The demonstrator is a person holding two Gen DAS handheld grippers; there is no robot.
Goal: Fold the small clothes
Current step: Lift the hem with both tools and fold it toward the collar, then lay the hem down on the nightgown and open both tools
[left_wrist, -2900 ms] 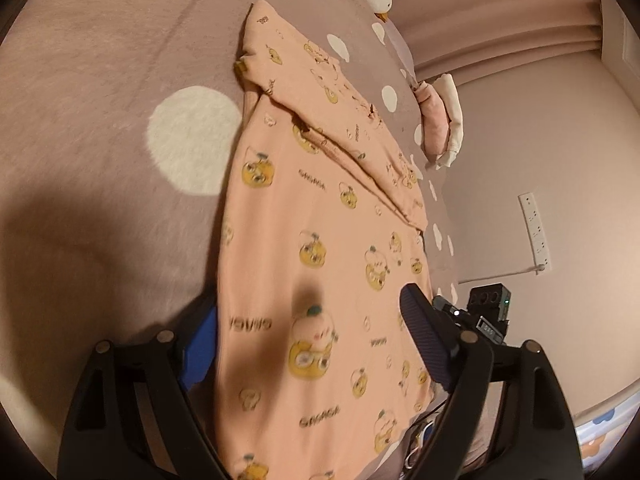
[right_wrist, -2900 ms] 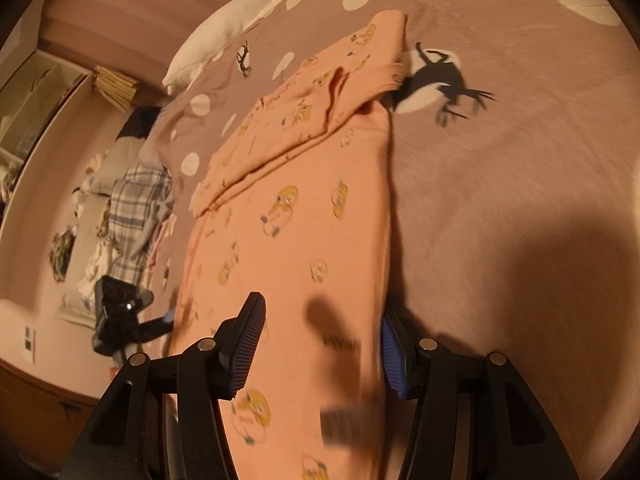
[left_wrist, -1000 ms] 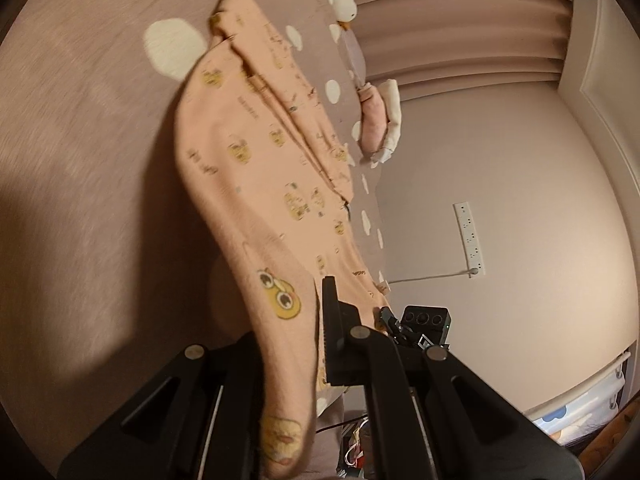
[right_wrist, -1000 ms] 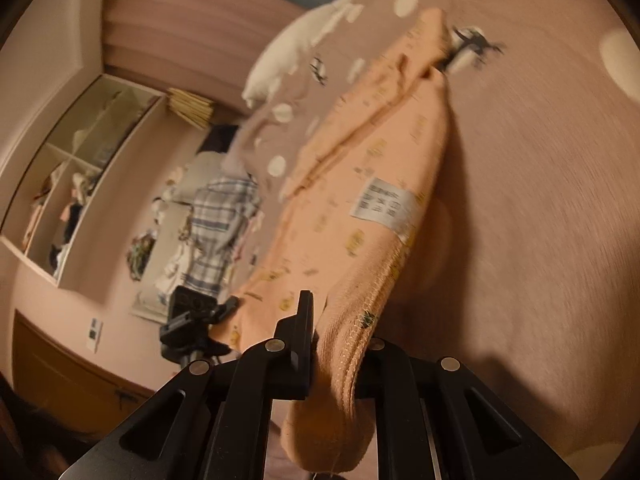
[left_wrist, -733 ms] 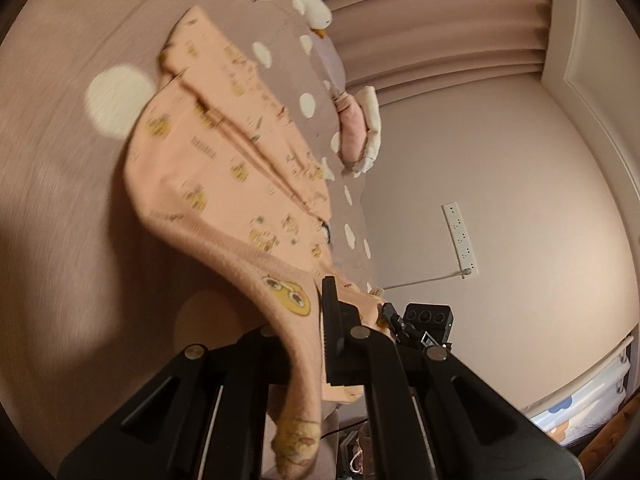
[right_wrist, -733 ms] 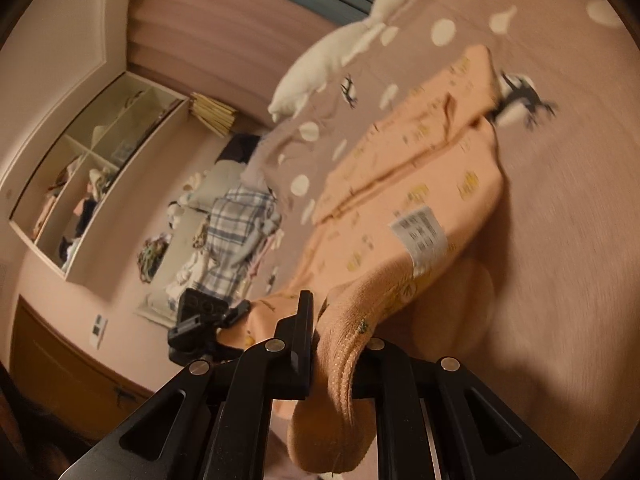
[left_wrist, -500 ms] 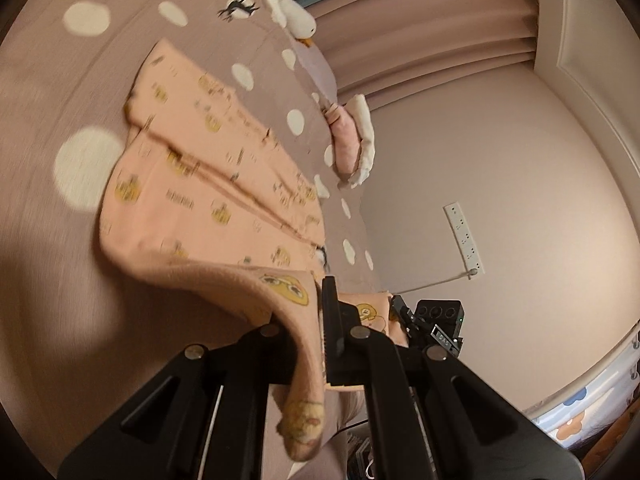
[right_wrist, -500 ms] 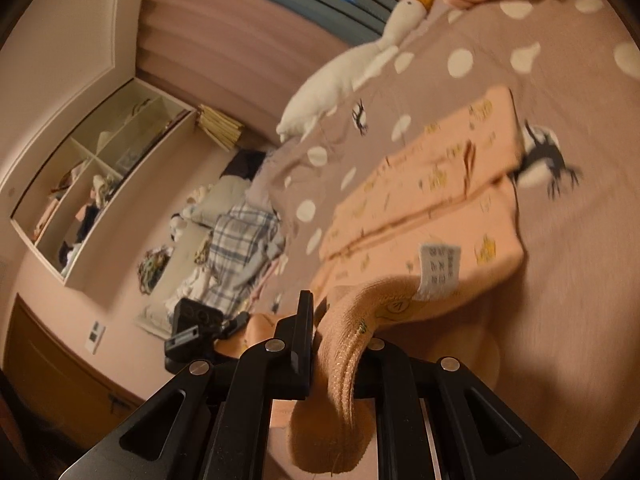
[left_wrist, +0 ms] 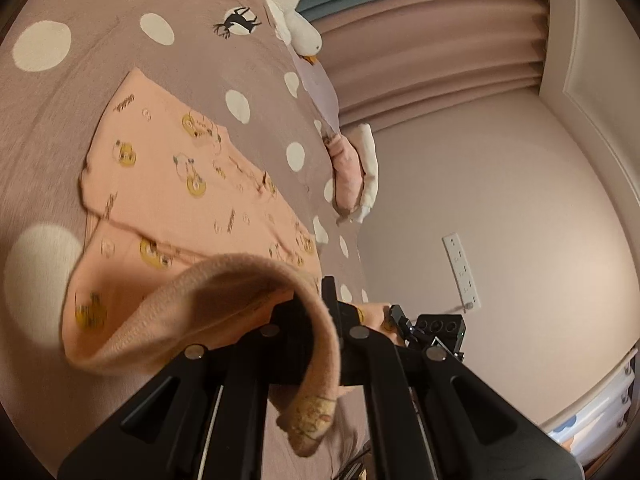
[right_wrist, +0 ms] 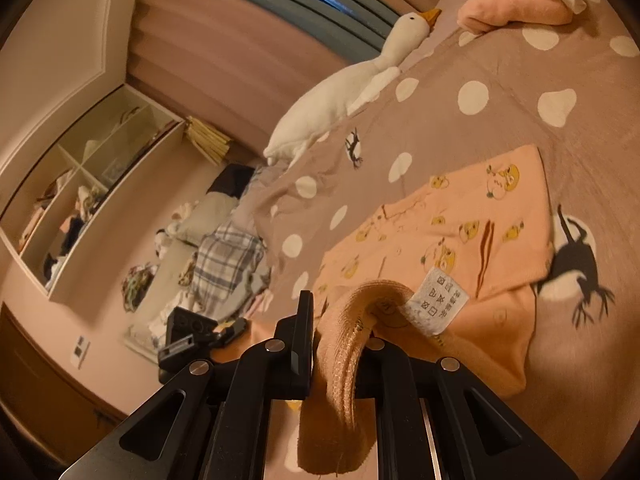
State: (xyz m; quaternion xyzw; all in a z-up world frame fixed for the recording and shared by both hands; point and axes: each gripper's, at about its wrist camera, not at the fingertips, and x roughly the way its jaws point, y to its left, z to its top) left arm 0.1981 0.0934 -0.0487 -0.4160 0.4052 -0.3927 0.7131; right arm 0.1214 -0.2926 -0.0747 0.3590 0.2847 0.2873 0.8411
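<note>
A small peach garment with yellow cartoon prints lies on a mauve bedspread with white dots. Its near hem is lifted off the bed and curled over toward the far end. My left gripper is shut on one corner of the hem. My right gripper is shut on the other corner, where a white care label hangs out. The garment also shows flat on the bed in the right wrist view. Each gripper's camera body shows in the other's view.
A white goose plush lies at the head of the bed. A folded pink and white cloth pile sits at the bed's far edge. A plaid cloth and clutter lie on the floor. A wall with a power strip stands close.
Both grippers closed on the garment's near hem, lifted it and carried it forward over the rest of the garment, so the lower part now curls over.
</note>
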